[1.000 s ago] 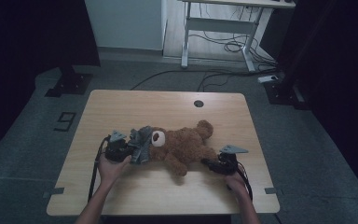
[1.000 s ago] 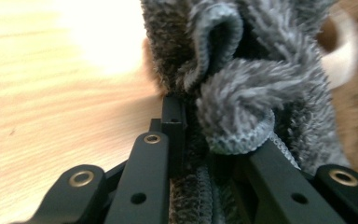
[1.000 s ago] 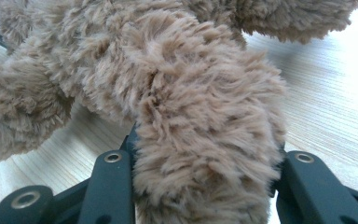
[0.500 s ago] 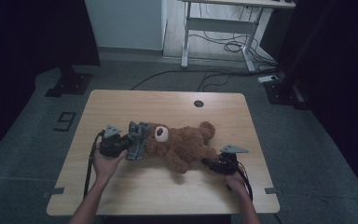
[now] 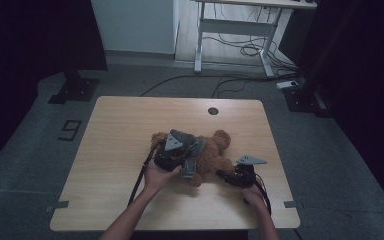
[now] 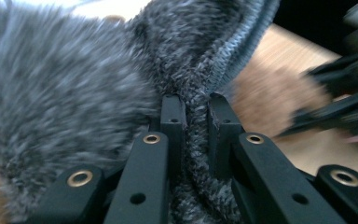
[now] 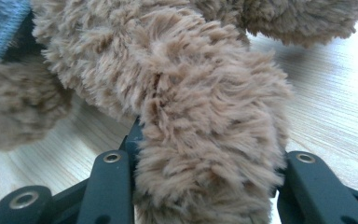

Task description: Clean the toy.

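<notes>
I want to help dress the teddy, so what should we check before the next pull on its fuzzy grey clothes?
1. Left gripper pinches the grey fuzzy garment: ok, its jaws are shut on a fold beside the ribbed hem.
2. Right gripper holds the teddy bear: ok, a brown furry limb sits clamped between its jaws.
3. Bear rests on the wooden table: ok, it lies near the middle front.
4. Garment over the bear: ok, the high view shows it lying across the bear's head end.
5. Bear's limb inside a sleeve: cannot tell, fur hides it.
6. Cables clear of the bear: ok, they trail toward the person.
</notes>
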{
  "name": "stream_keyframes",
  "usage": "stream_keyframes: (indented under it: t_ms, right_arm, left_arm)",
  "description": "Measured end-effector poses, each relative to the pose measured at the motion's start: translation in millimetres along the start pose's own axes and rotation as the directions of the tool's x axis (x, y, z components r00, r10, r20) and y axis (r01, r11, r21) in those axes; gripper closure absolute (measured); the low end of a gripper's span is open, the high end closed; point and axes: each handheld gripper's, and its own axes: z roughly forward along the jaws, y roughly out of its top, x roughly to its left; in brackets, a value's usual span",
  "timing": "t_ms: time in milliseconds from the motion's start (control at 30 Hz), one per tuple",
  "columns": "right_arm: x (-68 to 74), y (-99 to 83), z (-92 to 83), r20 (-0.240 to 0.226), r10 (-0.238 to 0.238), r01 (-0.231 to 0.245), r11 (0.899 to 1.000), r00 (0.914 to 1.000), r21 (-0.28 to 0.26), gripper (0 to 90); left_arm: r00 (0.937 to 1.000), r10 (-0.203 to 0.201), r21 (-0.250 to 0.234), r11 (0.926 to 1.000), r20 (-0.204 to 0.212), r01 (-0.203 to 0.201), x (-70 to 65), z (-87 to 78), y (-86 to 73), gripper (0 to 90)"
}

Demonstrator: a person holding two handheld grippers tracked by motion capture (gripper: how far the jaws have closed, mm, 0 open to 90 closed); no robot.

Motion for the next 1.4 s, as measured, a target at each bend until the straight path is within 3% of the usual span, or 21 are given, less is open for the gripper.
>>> stream_keyframes:
  t_ms: [100, 133, 267, 333, 400, 467, 567, 667, 700, 800, 833, 867, 900, 933, 1000, 1133, 1267, 1400]
  right_arm:
    - [0.4, 0.4, -0.5, -0.01, -0.005, 0.005, 1.0, 0.9999, -0.002, 53.7]
    - [1.3, 0.6, 0.1, -0.014, -0.01, 0.01, 1.0, 0.9999, -0.003, 53.8]
    - [2.5, 0.7, 1.1, -0.019, -0.009, 0.009, 1.0, 0.9998, -0.001, 53.7]
    - [2.5, 0.6, 1.0, -0.018, -0.004, 0.004, 1.0, 0.9998, 0.003, 53.8]
    - [1.6, 0.2, 1.4, -0.021, -0.003, 0.003, 1.0, 0.9998, 0.004, 53.8]
    - [1.5, 0.0, 2.2, -0.024, -0.001, 0.001, 1.0, 0.9997, 0.006, 53.9]
    - [1.2, -0.3, 3.5, -0.029, -0.004, 0.004, 1.0, 0.9996, 0.009, 53.8]
    - [0.9, -0.7, 3.9, -0.032, -0.001, 0.001, 1.0, 0.9995, 0.009, 53.8]
    - [0.7, -0.8, 4.3, -0.032, 0.001, -0.001, 1.0, 0.9995, 0.01, 53.8]
    - [-0.5, -0.7, 5.4, -0.034, 0.001, 0.0, 1.0, 0.9994, 0.011, 53.9]
    - [-0.9, -0.5, 5.5, -0.031, 0.002, -0.002, 1.0, 0.9995, 0.01, 53.8]
    - [-1.3, -0.4, 5.4, -0.03, 0.006, -0.006, 1.0, 0.9995, 0.01, 53.9]
    - [-1.8, -0.4, 5.4, -0.027, 0.006, -0.006, 1.0, 0.9996, 0.01, 53.8]
    - [-2.1, -0.3, 5.4, -0.023, 0.007, -0.007, 1.0, 0.9997, 0.01, 53.8]
    - [-2.5, -0.1, 5.4, -0.013, 0.006, -0.006, 1.0, 0.9999, 0.011, 53.8]
    - [-4.0, 0.2, 5.1, 0.002, 0.013, -0.013, 1.0, 0.9999, 0.005, 53.8]
    - [-4.8, 0.4, 4.8, 0.01, 0.017, -0.017, 1.0, 0.9998, 0.005, 52.4]
    - [-4.0, 0.2, 4.1, 0.024, 0.01, -0.01, 1.0, 0.9997, -0.001, 46.5]
  left_arm:
    - [0.9995, -0.032, -0.018, 0.9993, 0.001, 0.032, 9.3, -4.6, -6.1, 79.1]
    - [0.9989, -0.047, -0.034, 0.9983, -0.002, 0.046, 17.4, -14.9, -10.6, 79.1]
    - [0.9969, -0.022, -0.063, 0.9979, -0.075, 0.017, 25.1, -36.9, -21.2, 79.6]
    - [0.9927, -0.036, -0.083, 0.9962, -0.115, 0.027, 32.9, -47.8, -26.9, 79.8]
    - [0.9895, -0.07, -0.072, 0.9955, -0.127, 0.061, 45.1, -52.6, -33.9, 79.8]
    - [0.9872, -0.119, -0.063, 0.9917, -0.107, 0.112, 57.4, -52.9, -41.3, 79.8]
    - [0.9816, -0.162, -0.055, 0.986, -0.1, 0.158, 69.3, -50.8, -48.7, 79.6]
    - [0.9725, -0.21, -0.048, 0.9774, -0.101, 0.206, 81.0, -47.6, -55.3, 79.6]
    - [0.9725, -0.21, -0.048, 0.9774, -0.101, 0.206, 81.0, -47.6, -55.3, 79.6]
    - [0.9614, -0.254, -0.011, 0.967, -0.105, 0.255, 96.8, -42.5, -65.8, 79.6]
    - [0.9614, -0.254, -0.011, 0.967, -0.105, 0.255, 96.8, -42.5, -65.8, 79.6]
    - [0.9559, -0.269, 0.012, 0.962, -0.117, 0.273, 103.6, -38.1, -71.7, 79.6]
    - [0.9559, -0.269, 0.012, 0.962, -0.117, 0.273, 103.6, -38.1, -71.7, 79.6]
    - [0.9509, -0.284, 0.029, 0.9567, -0.123, 0.29, 108.6, -32.9, -77.7, 79.6]
    - [0.9476, -0.297, 0.031, 0.9525, -0.116, 0.303, 110.5, -29.0, -81.1, 79.7]
    - [0.9526, -0.274, 0.042, 0.9587, -0.133, 0.281, 108.3, -24.6, -79.5, 79.7]
    - [0.9506, -0.275, 0.067, 0.9557, -0.144, 0.287, 112.5, -20.9, -80.0, 79.5]
    - [0.9514, -0.267, 0.052, 0.9594, -0.154, 0.277, 112.6, -31.1, -78.7, 78.8]
